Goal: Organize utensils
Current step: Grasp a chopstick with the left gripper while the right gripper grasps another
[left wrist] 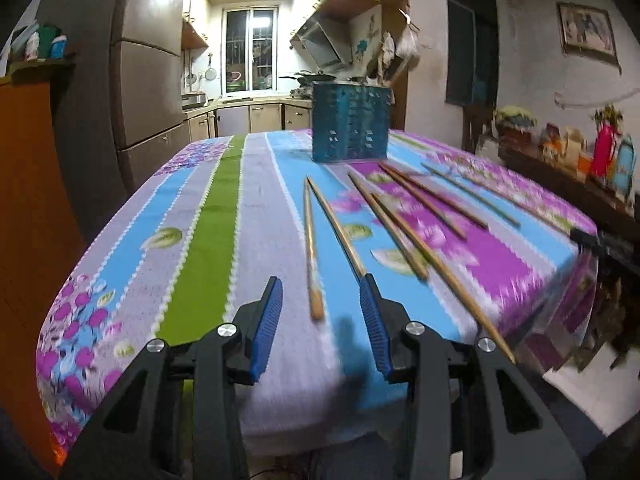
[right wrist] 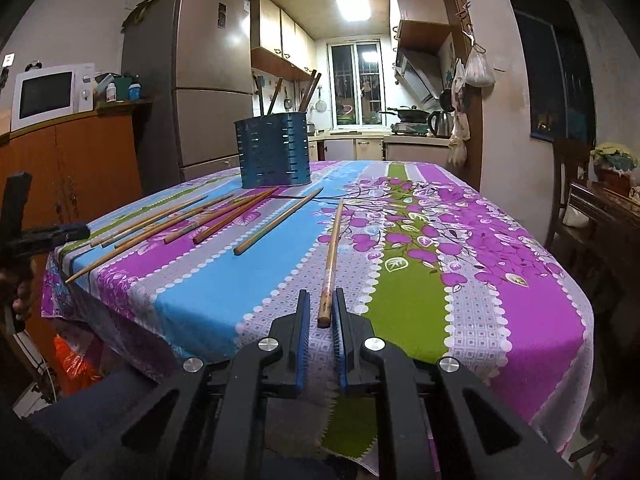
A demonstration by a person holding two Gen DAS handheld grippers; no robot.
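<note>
On the floral-striped tablecloth (right wrist: 520,280) of a dim kitchen-side table, we work thru a scatter of wooden chopsticks w/ a hand-held gripper in each hand. Our right gripper (right wrist: 321,300) has its blue pads drawn in to a narrow gap around the thick butt of one chopstick (right wrist: 331,264); the stick looks pinched at that near end, tho whether both pads truly bear on it we can't fully tell. That stick's long axis runs almost straight away from the gripper, its thin tip aimed toward the far end of the table, its length lying on the cloth. The blue slotted holder (right wrist: 274,154), already carrying a few sticks, stands upright beyond and up-left of the tip, well apart, so the coming lift would need to swing the stick left and tip it vertical. Our left gripper (left wrist: 320,286) hangs part-open, nothing held, jaws straddling the near end of a 2nd chopstick (left wrist: 311,252) whose axis also points away toward the holder (left wrist: 351,122); the pic is motion-blurred. The other sticks fan out to the right in the left view. The right hand appears nearer to finishing a pick-up
</note>
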